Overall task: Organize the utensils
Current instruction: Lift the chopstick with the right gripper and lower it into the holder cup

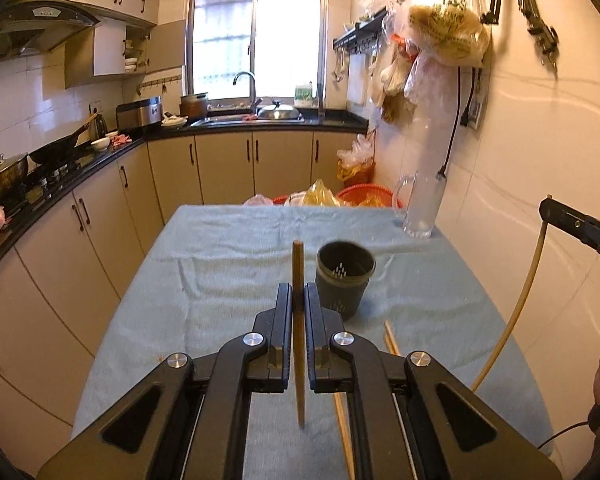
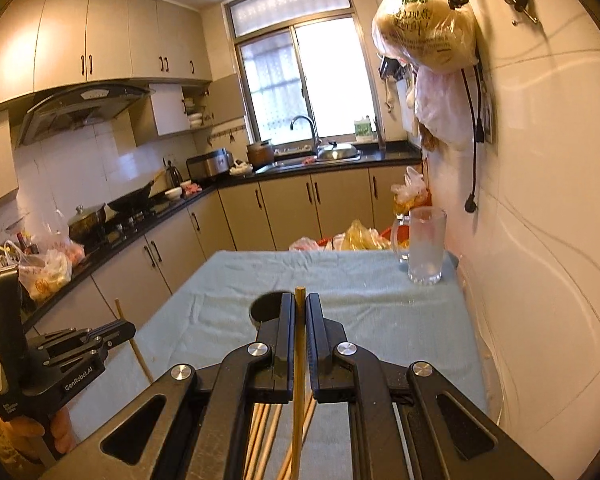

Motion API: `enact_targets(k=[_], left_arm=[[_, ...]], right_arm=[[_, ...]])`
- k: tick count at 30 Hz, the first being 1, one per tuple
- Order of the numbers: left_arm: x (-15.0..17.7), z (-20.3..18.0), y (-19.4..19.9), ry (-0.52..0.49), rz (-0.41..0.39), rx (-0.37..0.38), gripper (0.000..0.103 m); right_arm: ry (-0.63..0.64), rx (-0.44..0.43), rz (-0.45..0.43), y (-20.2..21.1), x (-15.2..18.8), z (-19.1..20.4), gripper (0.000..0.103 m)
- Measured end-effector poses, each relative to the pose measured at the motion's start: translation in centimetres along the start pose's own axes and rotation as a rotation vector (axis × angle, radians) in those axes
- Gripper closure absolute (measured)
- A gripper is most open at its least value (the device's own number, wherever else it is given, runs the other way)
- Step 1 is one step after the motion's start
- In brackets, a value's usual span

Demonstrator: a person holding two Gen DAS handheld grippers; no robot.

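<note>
A: Looking at the left gripper [image 1: 298,296] first, what's it got?

B: Jaws pressed tight on one wooden chopstick [image 1: 298,264]. Stick runs approx upright thru the fingers, top end poking above the tips, bottom end hanging below, over the blue cloth [image 1: 228,264] on the table.

A: And the right gripper [image 2: 300,306]?

B: Same deal. Clamped on its own single chopstick [image 2: 299,340], top just clearing the fingertips, rest running down btwn the fingers. From the left cam that stick shows as a pale curved line [image 1: 516,312] at the right edge, under the other tool's black fingers.

A: Where's the holder?

B: Dark grey cup [image 1: 345,276], standing upright on the cloth, just right of the left tips & a bit beyond them. Looks empty inside, slotted bottom visible. In the right cam only its rim [image 2: 266,304] peeks out behind the left finger.

A: Other chopsticks?

B: Loose ones [image 1: 391,338] lying on the cloth near the cup's base, mostly hidden by the tool frame. Right cam shows several [image 2: 266,432] fanned out below the gripper. Can't count them exactly.

A: Anything else on the table?

B: Clear glass mug [image 2: 426,246] at the far right corner by the tiled wall. A hand [image 2: 28,432] grips the left tool's handle, low left in the right cam.
</note>
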State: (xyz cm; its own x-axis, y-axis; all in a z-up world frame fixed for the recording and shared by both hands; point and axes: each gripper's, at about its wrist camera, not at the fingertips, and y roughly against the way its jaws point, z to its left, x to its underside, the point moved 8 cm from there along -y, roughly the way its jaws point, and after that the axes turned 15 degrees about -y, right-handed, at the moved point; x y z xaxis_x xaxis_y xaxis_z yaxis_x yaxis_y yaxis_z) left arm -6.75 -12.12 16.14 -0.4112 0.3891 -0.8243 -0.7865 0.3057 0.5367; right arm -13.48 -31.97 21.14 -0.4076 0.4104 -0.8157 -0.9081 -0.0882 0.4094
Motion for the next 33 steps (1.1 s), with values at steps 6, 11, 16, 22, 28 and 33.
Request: enact_targets(k=[6, 11, 16, 22, 28, 33], left_arm=[[-4.5, 1.2, -0.8, 0.006, -0.046, 0.015, 0.098], [-9.4, 2.2, -0.8, 0.013, -0.12, 0.009, 0.098], [-14.1, 3.0, -1.4, 0.046, -0.188, 0.023, 0.098], [-16.8, 2.6, -4.4, 0.065, -0.195, 0.052, 0.098], [-15.0, 1.2, -9.6, 0.067, -0.11, 0.092, 0.098], [-11.8, -0.5, -13.8, 0.031, -0.003, 0.105, 0.098]], right_arm=[[-0.023, -0.028, -0.046, -1.2, -3.8, 0.9, 0.097], [-0.063, -0.063, -0.088, -3.2, -7.4, 1.7, 0.097], [-0.101, -0.076, -0.131, -5.7, -10.2, 1.9, 0.097], [-0.167, -0.089, -0.157, -9.3, -12.1, 1.6, 0.097], [-0.164, -0.035, -0.172, -14.0, -11.3, 0.9, 0.097], [-0.164, -0.003, -0.027, -18.8, -7.2, -0.4, 0.097]])
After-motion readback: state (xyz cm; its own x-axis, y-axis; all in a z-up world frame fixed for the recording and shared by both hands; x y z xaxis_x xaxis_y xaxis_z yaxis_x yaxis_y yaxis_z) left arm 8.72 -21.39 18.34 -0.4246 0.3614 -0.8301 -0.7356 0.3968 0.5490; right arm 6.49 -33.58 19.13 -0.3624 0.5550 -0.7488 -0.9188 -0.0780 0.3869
